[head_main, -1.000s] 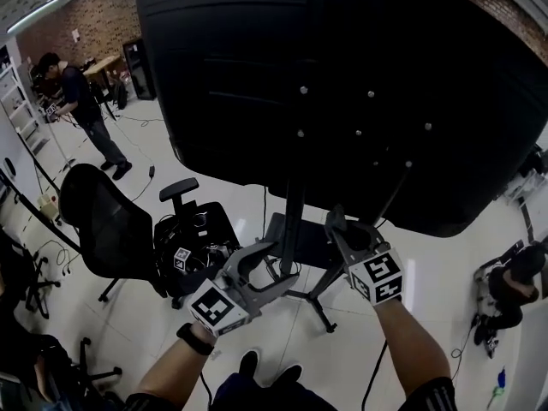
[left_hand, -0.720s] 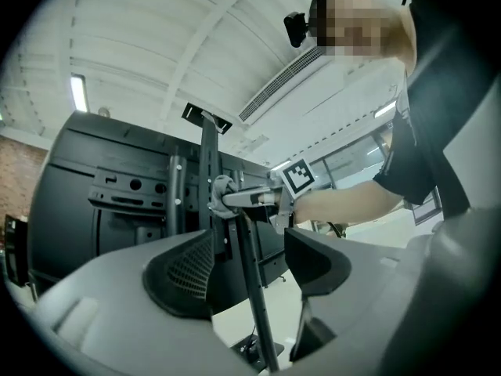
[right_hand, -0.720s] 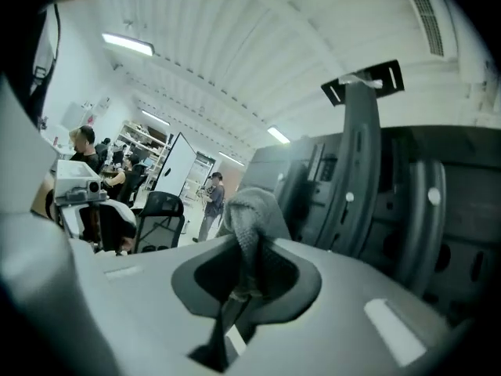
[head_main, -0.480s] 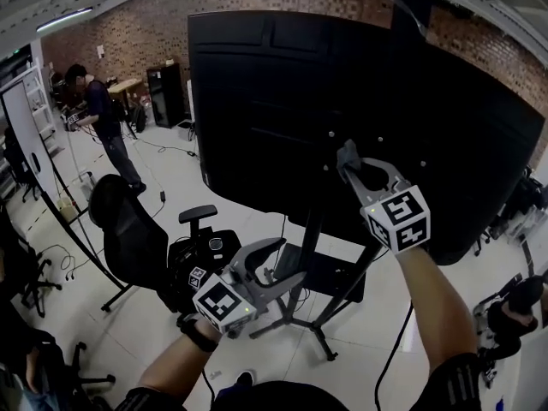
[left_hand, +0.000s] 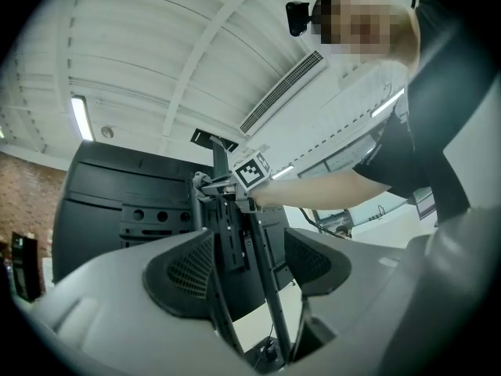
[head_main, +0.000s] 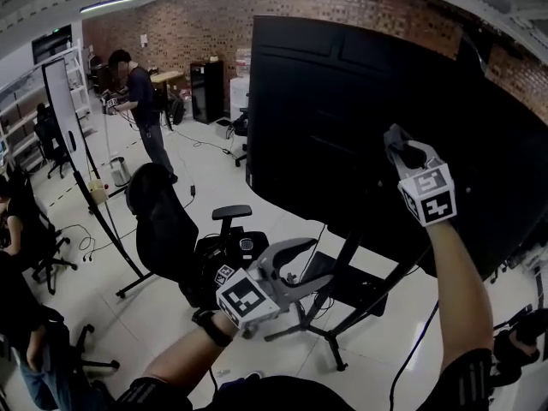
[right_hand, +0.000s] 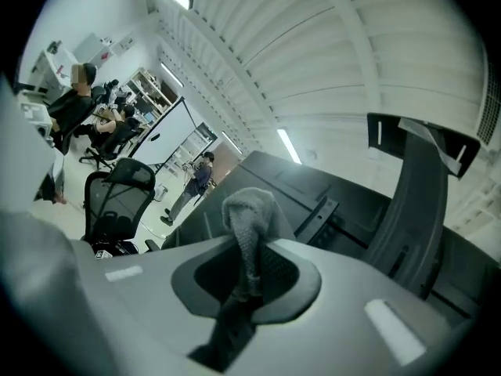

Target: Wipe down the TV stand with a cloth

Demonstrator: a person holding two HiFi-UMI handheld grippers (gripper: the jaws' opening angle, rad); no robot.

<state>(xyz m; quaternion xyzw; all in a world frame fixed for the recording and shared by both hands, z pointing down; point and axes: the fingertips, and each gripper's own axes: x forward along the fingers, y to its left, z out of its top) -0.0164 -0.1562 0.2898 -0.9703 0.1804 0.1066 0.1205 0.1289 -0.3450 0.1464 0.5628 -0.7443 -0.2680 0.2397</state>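
Holding grey knitted cloth (right_hand: pixel 249 210) clamped in right hand-held gripper (head_main: pixel 401 142), we sit beside top of black metal TV stand (left_hand: pixel 230 237); its upright post runs downward; left hand-held gripper (head_main: pixel 301 265) low, gaping, empty.

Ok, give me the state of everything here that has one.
Left hand-held gripper: open, empty, held low.
Right hand-held gripper: shut on the cloth, up by the TV's back.
Cloth: bunched, pinched between the right jaws.
TV: upright on its stand, back toward the camera.
Office chair: upright, unoccupied.
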